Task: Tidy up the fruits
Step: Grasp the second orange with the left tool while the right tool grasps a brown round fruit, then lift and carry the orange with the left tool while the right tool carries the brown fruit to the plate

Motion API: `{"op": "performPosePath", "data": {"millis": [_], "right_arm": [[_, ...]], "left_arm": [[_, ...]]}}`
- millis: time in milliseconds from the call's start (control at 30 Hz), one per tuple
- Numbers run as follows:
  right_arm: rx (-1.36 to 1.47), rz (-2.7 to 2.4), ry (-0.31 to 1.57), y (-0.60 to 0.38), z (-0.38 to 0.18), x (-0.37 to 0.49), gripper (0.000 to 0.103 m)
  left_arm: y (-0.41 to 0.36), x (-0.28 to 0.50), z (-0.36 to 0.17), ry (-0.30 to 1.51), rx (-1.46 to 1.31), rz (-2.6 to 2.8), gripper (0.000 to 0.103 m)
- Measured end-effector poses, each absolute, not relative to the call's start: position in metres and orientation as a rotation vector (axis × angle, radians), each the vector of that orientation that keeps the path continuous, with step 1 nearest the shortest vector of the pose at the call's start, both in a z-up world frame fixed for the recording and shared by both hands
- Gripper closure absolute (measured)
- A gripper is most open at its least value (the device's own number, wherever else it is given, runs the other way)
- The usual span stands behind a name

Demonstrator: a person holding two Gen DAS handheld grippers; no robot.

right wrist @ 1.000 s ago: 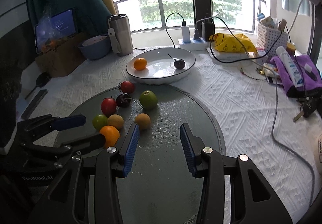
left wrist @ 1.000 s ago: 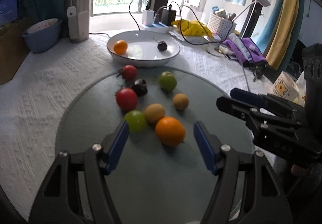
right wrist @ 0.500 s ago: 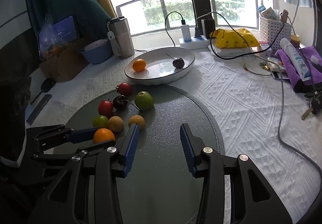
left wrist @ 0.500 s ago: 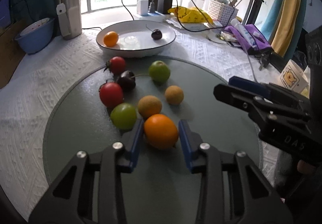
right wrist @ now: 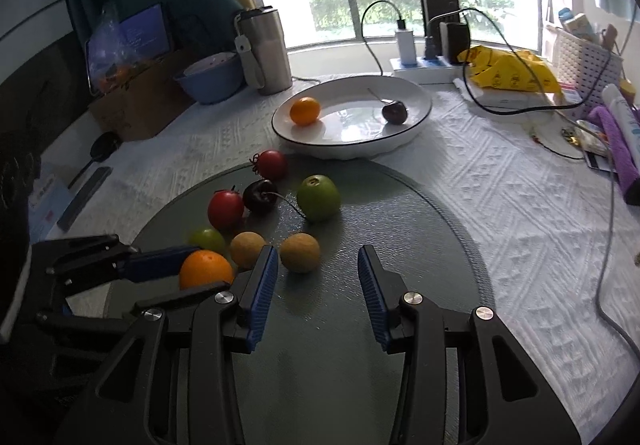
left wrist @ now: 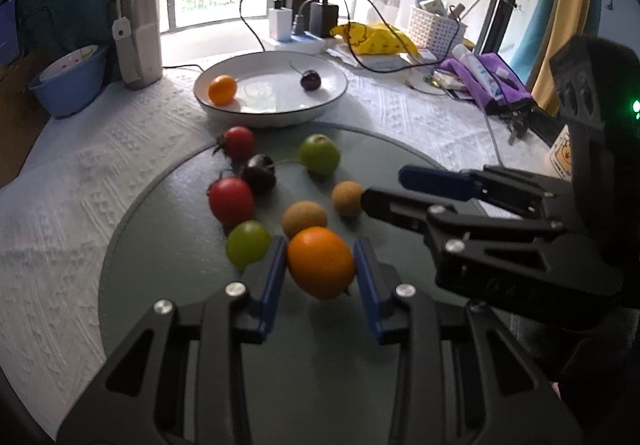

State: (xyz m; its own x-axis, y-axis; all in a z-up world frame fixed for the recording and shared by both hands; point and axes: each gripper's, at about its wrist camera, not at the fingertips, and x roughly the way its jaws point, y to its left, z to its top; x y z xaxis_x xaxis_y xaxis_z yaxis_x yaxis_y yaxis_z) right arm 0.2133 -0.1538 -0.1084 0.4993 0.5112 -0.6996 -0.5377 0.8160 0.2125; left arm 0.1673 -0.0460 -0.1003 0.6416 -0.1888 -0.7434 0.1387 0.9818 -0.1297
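Note:
My left gripper (left wrist: 320, 269) is shut on an orange (left wrist: 320, 261), seen too in the right wrist view (right wrist: 205, 269), held just above the round grey mat (left wrist: 200, 325). On the mat lie two red tomatoes (left wrist: 231, 201), a dark cherry (left wrist: 259, 177), a green fruit (left wrist: 320, 153), a green grape (left wrist: 248, 243) and two tan longans (left wrist: 304, 219). The white plate (left wrist: 332, 101) behind holds a small orange (left wrist: 222, 89) and a cherry (left wrist: 310, 80). My right gripper (right wrist: 316, 281) is open and empty, just right of a longan (right wrist: 300, 252).
A steel tumbler (left wrist: 138, 37) and a blue bowl (left wrist: 66, 85) stand at the back left. A power strip with cables (left wrist: 296, 39), a yellow bag (left wrist: 372, 39), a white basket (left wrist: 436, 27) and purple cloth (left wrist: 492, 83) crowd the back right.
My left gripper closed on the orange and has lifted it slightly. My right gripper has come closer to the fruits, still open.

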Motion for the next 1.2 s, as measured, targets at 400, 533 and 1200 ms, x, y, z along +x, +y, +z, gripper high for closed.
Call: {"op": "performPosePath", "data": {"millis": [400, 533, 1200], "right_arm": [[-0.075, 0.638, 0.89, -0.138, -0.116, 0.221, 0.072], [-0.084, 0.63, 0.887, -0.137, -0.116, 0.22, 0.078], [-0.122, 0.608, 0.792, -0.143, -0.082, 0.205, 0.081]], "left_arm": [[-0.018, 0.169, -0.094, 0.807, -0.104, -0.175, 0.067], [-0.014, 0.169, -0.092, 0.797, -0.109, -0.176, 0.067], [-0.003, 0.166, -0.065, 0.721, -0.084, -0.152, 0.067]]}}
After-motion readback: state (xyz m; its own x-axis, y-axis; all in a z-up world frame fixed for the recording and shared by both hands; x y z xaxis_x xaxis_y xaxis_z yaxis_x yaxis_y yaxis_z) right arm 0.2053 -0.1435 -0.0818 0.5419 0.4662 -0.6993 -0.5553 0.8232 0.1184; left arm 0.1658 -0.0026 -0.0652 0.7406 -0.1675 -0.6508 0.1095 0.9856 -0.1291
